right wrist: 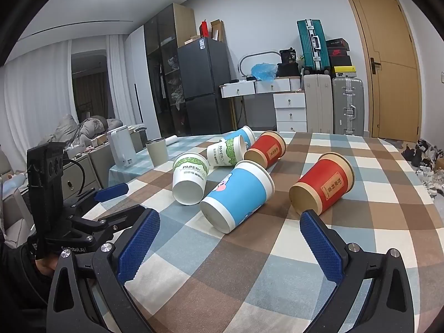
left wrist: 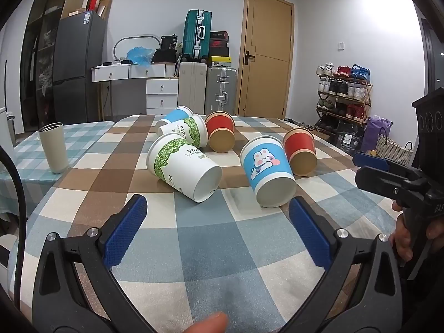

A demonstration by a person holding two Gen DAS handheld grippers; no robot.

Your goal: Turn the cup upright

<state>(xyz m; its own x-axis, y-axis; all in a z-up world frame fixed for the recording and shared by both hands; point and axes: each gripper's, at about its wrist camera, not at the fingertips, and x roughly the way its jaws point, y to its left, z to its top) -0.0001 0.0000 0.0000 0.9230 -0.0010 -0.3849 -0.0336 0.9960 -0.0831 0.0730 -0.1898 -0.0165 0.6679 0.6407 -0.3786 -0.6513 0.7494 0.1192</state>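
Blue pads of your left claw (left wrist: 217, 227) stand spread and empty; the bunny cup (left wrist: 267, 172) lies tipped just ahead. Right claw (right wrist: 230, 241), likewise released, faces the same cup (right wrist: 238, 191): approach step, next straddle it.

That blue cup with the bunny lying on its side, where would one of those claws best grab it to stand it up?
Probably across the middle of the blue bunny cup, fingers on opposite sides of its round wall. It lies on its side, base toward the grippers, mouth pointing away. The right gripper, open and just short of the base, could come from above; the near red cup lies apart, leaving room.
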